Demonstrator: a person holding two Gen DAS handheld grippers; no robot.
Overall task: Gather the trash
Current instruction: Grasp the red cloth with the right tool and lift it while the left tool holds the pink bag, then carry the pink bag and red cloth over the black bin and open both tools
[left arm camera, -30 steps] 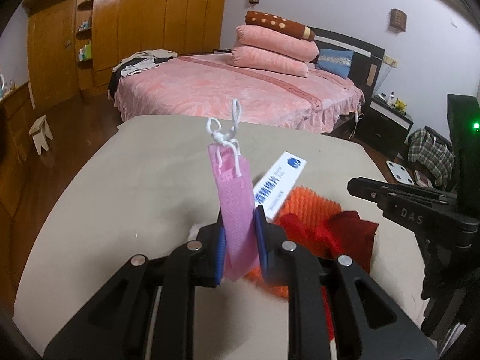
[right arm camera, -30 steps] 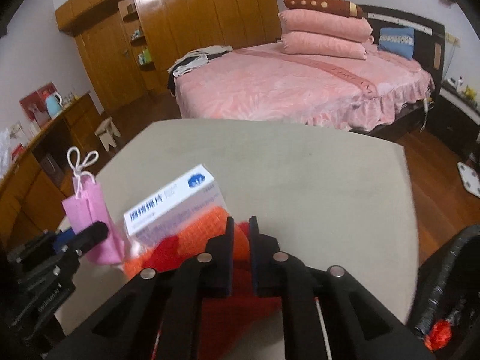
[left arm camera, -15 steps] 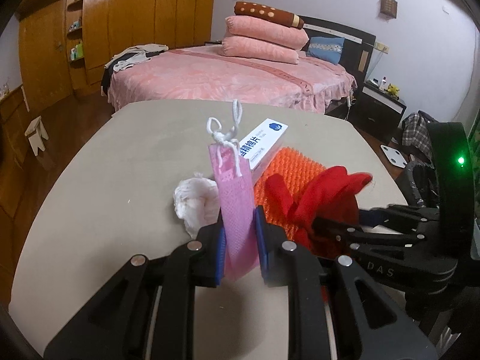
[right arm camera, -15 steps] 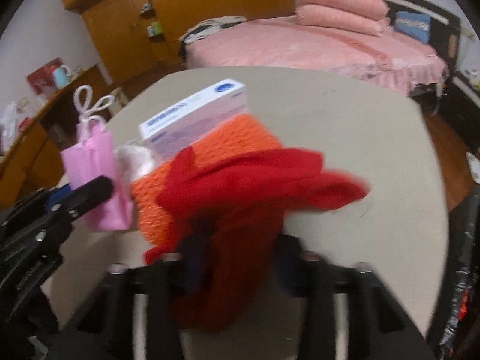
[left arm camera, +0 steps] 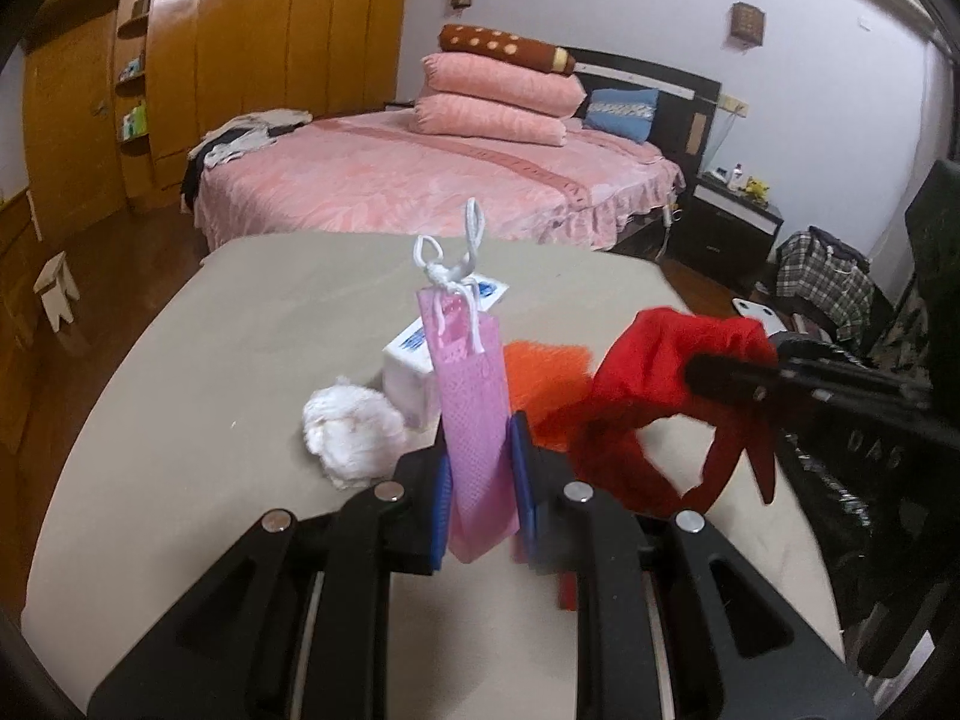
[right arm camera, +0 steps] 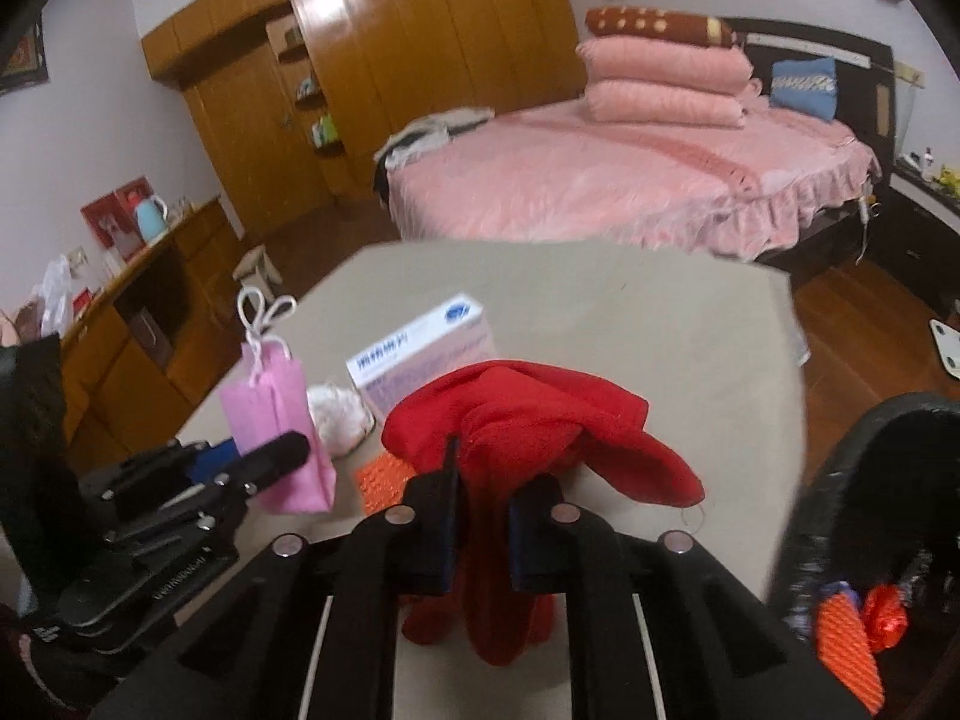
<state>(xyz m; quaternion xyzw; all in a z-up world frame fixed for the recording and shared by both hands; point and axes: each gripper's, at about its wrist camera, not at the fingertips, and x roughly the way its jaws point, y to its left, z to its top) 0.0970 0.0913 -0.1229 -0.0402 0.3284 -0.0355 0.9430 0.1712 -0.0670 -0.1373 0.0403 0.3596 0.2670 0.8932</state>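
Note:
My left gripper (left arm camera: 480, 480) is shut on a small pink mesh bag (left arm camera: 471, 396) with a white drawstring and holds it upright above the beige table (left arm camera: 210, 360). The bag also shows in the right wrist view (right arm camera: 276, 420). My right gripper (right arm camera: 480, 516) is shut on a red cloth (right arm camera: 528, 426) and holds it lifted off the table. The cloth hangs at the right of the left wrist view (left arm camera: 672, 384). On the table lie a white crumpled tissue (left arm camera: 351, 429), a white medicine box (right arm camera: 420, 354) and an orange mesh pad (left arm camera: 549, 369).
A black trash bag (right arm camera: 870, 480) is open at the table's right side, with orange and red items inside. A pink bed (left arm camera: 420, 180) stands beyond the table. A wooden wardrobe (right arm camera: 390, 78) and a low cabinet (right arm camera: 138, 324) are at the left.
My right gripper has closed on the red cloth and lifted it off the orange pad, toward the right. My left gripper still holds the pink bag, pulled back a little.

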